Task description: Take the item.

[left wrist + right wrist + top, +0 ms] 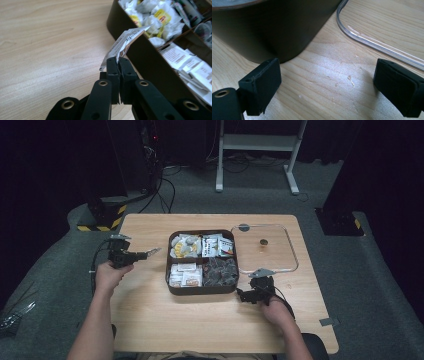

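we hold a small white-and-brown paper sachet (125,41) pinched by its lower edge in the left gripper (118,59), jaws closed tight on it, just beside the left wall of the dark brown four-compartment plastic tray (169,270) and above the light wooden table (150,315). the grip is only on a thin corner, so we judge the sachet could slip out or tear if we swing it quickly, and it may catch on the tray's rim as it passes over. the compartments look heaped with packets already, so a careless drop might land in the wrong section or spill over the wall. our right gripper (327,85) rests low on the table with its jaws wide apart and nothing between them, near the tray's corner and the clear plastic lid (287,247); a nudge there could shove either one.
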`<control>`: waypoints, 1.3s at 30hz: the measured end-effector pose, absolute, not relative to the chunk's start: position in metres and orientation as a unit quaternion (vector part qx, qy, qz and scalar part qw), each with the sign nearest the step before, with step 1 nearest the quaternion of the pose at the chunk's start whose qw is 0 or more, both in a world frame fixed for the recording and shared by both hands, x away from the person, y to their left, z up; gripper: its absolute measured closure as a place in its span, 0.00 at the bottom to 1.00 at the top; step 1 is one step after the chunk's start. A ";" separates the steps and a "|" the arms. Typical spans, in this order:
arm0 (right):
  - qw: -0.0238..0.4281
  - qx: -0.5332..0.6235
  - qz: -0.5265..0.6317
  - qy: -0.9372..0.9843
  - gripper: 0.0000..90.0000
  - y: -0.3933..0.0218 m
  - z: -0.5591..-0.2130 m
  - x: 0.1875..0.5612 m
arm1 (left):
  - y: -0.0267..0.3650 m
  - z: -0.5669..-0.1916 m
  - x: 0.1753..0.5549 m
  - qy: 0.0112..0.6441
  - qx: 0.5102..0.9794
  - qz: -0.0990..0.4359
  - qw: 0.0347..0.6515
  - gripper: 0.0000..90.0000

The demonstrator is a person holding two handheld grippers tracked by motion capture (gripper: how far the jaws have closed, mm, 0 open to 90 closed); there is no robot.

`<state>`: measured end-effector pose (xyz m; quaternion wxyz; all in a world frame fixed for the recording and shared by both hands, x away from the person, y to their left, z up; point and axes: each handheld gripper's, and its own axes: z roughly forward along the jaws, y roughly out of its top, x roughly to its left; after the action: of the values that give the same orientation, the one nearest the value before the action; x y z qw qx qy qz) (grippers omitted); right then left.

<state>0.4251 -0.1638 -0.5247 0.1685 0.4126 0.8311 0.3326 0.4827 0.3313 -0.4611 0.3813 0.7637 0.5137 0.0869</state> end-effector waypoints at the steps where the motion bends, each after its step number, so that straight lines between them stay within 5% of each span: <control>1: 0.169 0.413 0.333 0.831 0.09 -0.164 -0.525 0.425 | 0.331 -0.461 0.483 0.514 0.764 0.087 0.381 0.98; 21: 0.169 0.412 0.333 0.831 0.09 -0.164 -0.525 0.425 | 0.317 -0.493 0.494 0.508 0.795 0.070 0.323 0.95; 39: 0.169 0.412 0.333 0.831 0.09 -0.164 -0.525 0.425 | 0.317 -0.494 0.492 0.498 0.790 0.064 0.351 0.67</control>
<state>0.4251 -0.1639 -0.5247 0.1687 0.4124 0.8312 0.3326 0.4922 0.3173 -0.4939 0.3510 0.7904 0.4981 0.0636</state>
